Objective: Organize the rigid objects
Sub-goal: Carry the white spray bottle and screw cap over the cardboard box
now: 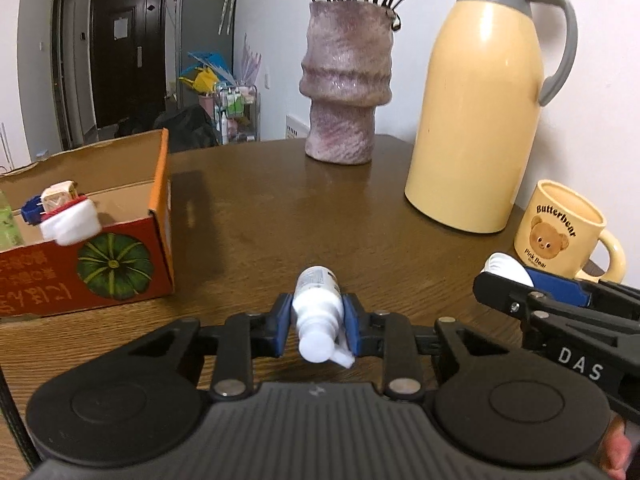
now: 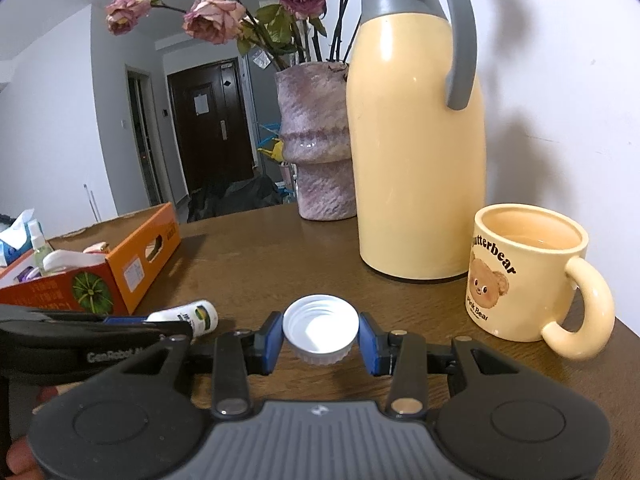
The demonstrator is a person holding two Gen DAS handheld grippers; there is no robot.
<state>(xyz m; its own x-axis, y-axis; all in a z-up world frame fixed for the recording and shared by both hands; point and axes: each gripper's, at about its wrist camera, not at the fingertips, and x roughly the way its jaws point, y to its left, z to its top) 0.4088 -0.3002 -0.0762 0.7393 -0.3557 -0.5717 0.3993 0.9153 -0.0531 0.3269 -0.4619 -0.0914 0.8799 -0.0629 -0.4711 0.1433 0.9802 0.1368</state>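
The bench is a dark brown wood-grain top with a rounded far edge and a slight sheen. Behind it are white walls, a dark panelled door and a wire cart of household goods.

Items on the bench:
- A vase: mottled pink-purple, rough-textured, stepped cylinder, holding dried roses.
- A thermos jug: smooth glossy cream body, grey collar and loop handle.
- A mug: cream ceramic, printed bear, handle to the right.
- A cardboard box: orange, open-topped, pumpkin print on its near wall, standing at the left; small items lie inside it.

Left hand-held gripper: the blue pads are clamped on a small white plastic bottle. The bottle is cylindrical with a printed label. Its long axis runs along the fingers; the white nozzle end points back toward the camera, and the base points away toward the vase. The bottle is held over the bench near its front, to the right of the box.

Right hand-held gripper: the pads are clamped on a white bottle cap. The cap is round, ribbed outside and threaded inside. Its open side faces up. It is held above the bench, in front of the jug and left of the mug.
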